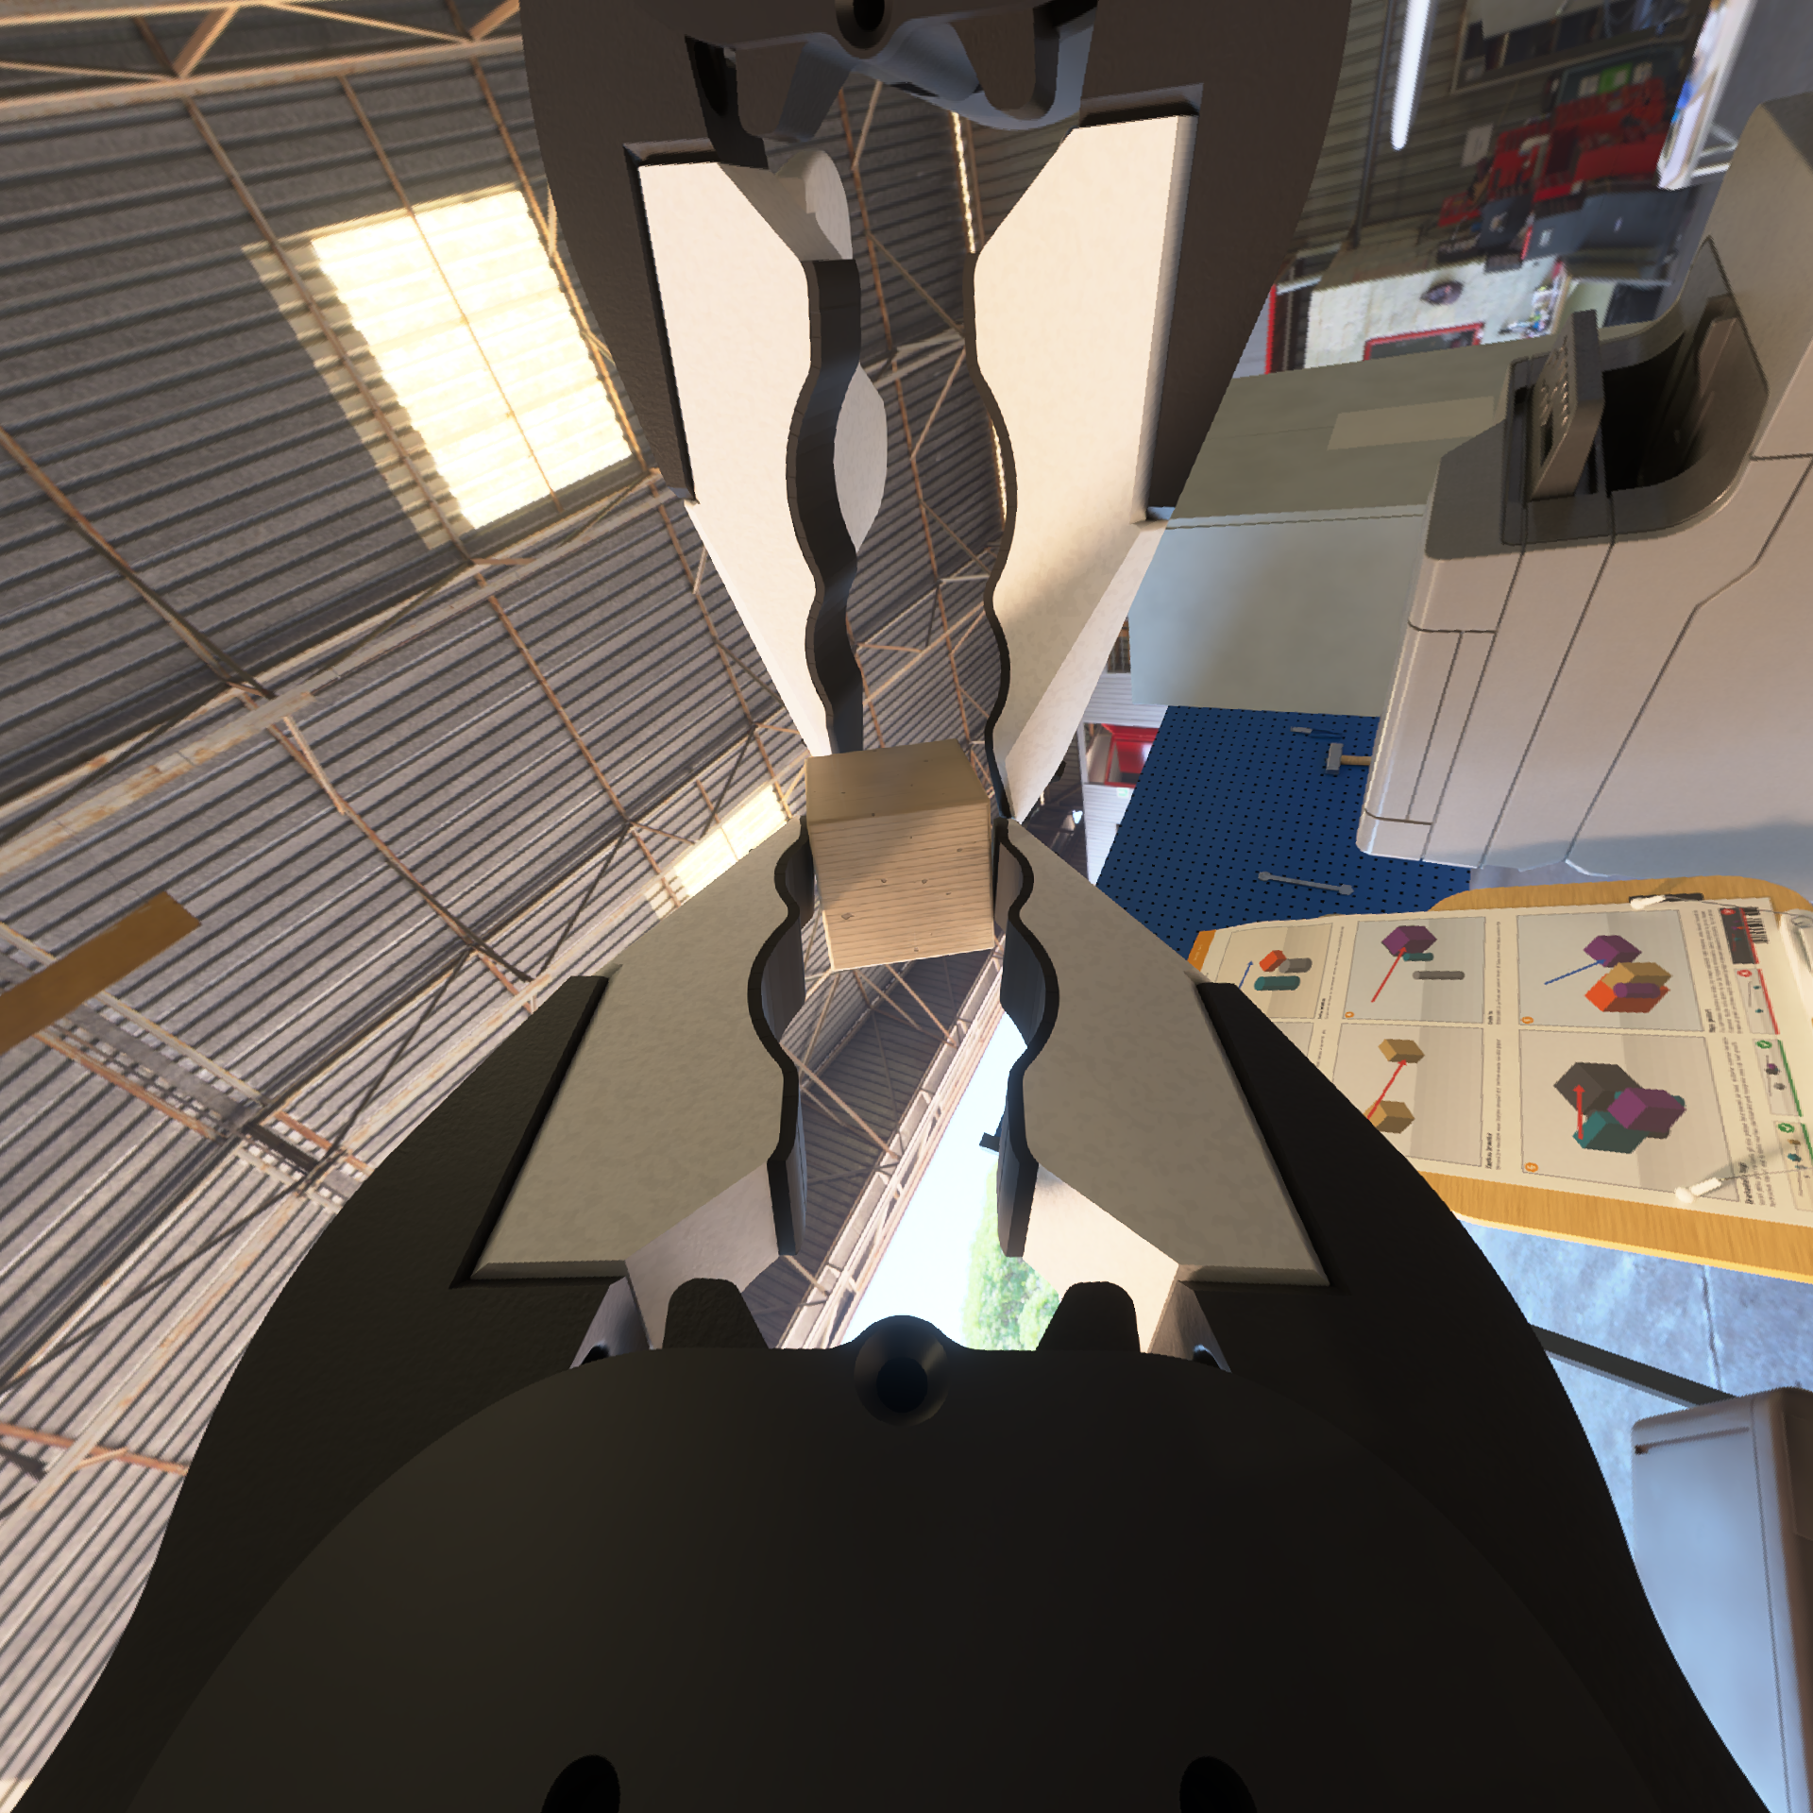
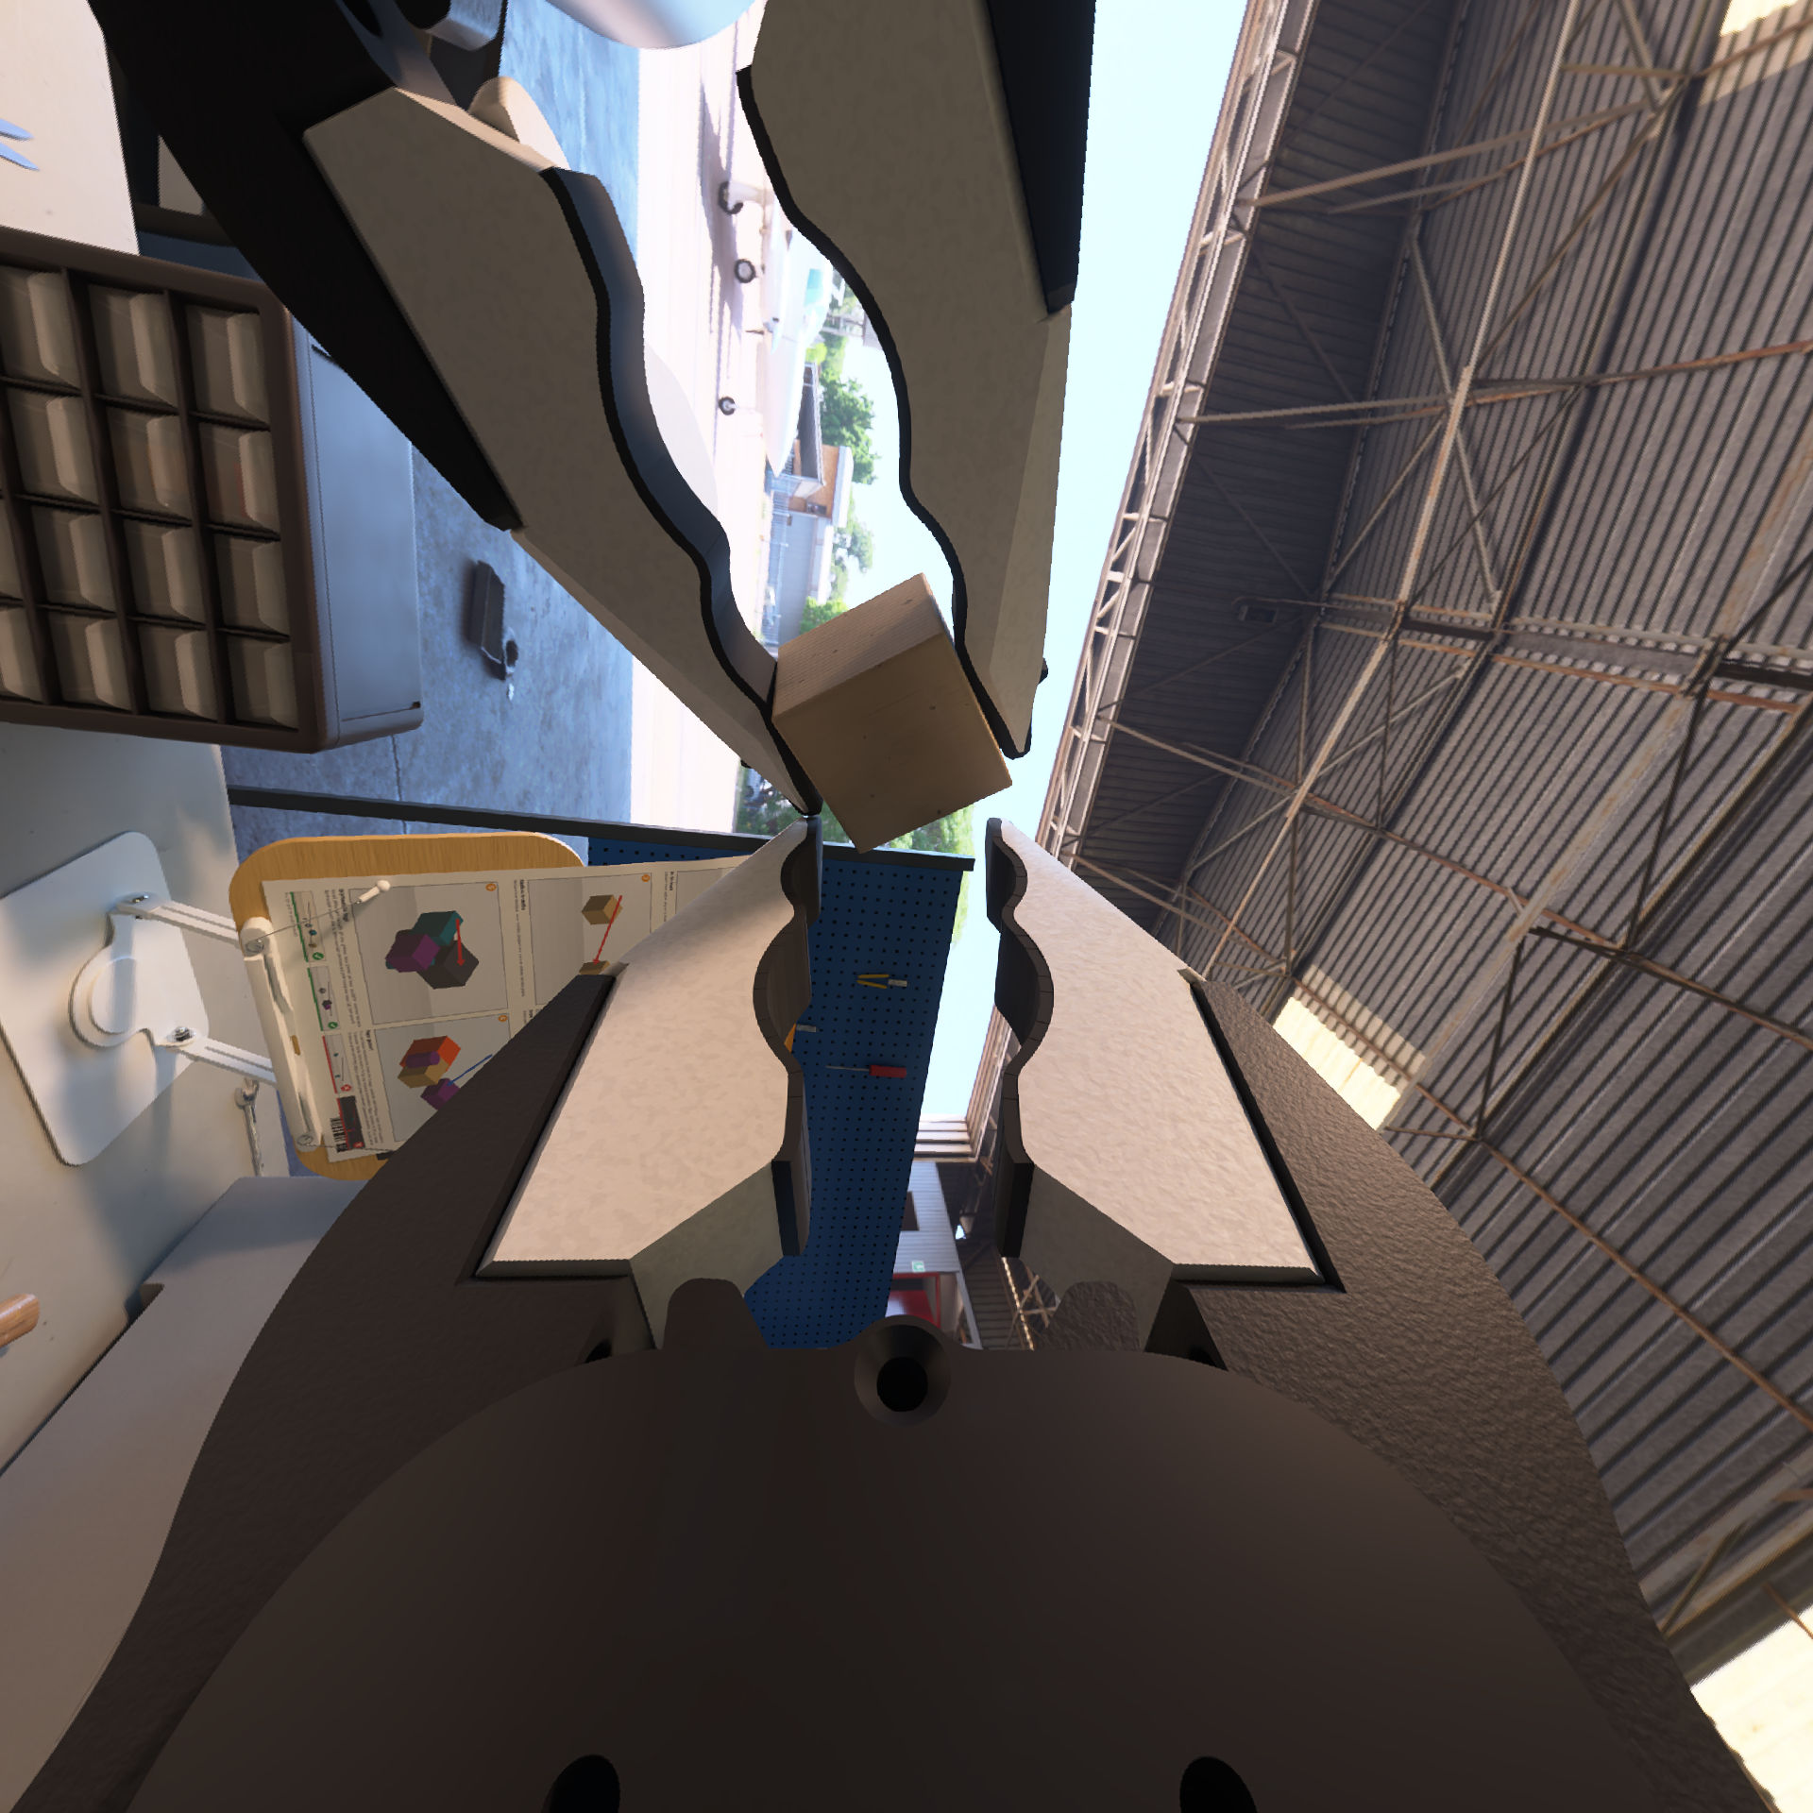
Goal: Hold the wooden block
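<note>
Left wrist view: the left gripper (image 1: 903, 846) fills the lower half of the frame, its two pale fingers closed onto the wooden block (image 1: 901, 868) at their very tips. The block sits at frame centre, clear of any surface. Its striped end-grain face is turned squarely back toward the camera and a plain face is turned toward the top of the frame. It looks close to a cube, and no long axis can be told from this view.

Just beyond, the right gripper (image 1: 912, 763) reaches in from the top of the frame, fingertips meeting the block's far edge. Behind, at right, are a wooden board (image 1: 1609, 1238) carrying an illustrated sheet, a blue pegboard (image 1: 1226, 834) and a grey machine (image 1: 1570, 638). A corrugated roof (image 1: 294, 608) fills the left.

Right wrist view: the right gripper's fingers stand apart in the lower half of the frame. The block lies just past them, with only its lowest corner reaching the line of the tips. The near finger at left appears to touch the tip of a finger of the left gripper. The block shows tilted here, one corner toward the bottom of the frame, pinched on two opposite faces by the left gripper coming down from the upper left. Farther off, a brown drawer cabinet (image 2: 147, 491) sits at the left edge.
</note>
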Controlling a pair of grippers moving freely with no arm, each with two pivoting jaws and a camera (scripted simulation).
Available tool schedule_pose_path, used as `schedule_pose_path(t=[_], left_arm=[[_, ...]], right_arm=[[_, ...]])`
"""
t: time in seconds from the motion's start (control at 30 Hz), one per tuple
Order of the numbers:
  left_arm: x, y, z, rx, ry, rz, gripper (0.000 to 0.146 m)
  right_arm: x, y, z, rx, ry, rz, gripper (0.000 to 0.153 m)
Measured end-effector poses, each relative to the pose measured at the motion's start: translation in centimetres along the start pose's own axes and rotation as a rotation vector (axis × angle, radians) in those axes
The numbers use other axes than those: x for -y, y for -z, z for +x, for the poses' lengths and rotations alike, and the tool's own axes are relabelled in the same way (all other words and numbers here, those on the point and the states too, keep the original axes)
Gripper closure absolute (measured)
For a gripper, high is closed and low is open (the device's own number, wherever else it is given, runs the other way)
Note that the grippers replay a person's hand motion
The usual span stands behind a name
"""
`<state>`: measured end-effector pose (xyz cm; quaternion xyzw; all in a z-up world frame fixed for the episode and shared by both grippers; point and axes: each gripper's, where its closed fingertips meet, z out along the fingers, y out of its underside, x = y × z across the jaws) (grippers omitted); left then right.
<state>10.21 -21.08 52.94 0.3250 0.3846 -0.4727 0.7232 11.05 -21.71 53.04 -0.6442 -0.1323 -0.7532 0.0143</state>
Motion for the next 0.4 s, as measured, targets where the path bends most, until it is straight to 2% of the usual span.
schedule_pose_path(t=[0.13,0.2,0.23,0.3,0.37,0.4], left_arm=[[0.0,0.0,0.1,-0.015,0.004,0.002,0.11],[0.3,0.0,-0.3,0.006,0.047,0.027,0.108],[0.4,0.0,-0.7,0.019,0.045,0.033,0.107],[0.2,-0.3,-1.0,0.051,-0.007,0.021,0.107],[0.0,-0.7,-0.6,0.028,-0.006,0.027,0.107],[-0.1,-0.8,-0.2,-0.004,0.014,0.03,0.107]], right_arm=[[-0.2,0.0,0.3,-0.023,-0.016,-0.006,0.121],[0.1,0.4,0.4,0.002,-0.067,0.053,0.134],[0.2,0.6,0.8,-0.014,-0.074,0.074,0.135],[-0.1,0.4,1.3,-0.058,-0.017,0.032,0.135],[-0.6,0.1,1.0,-0.023,0.021,0.012,0.135],[-0.8,-0.1,0.6,0.021,-0.011,0.019,0.134]])
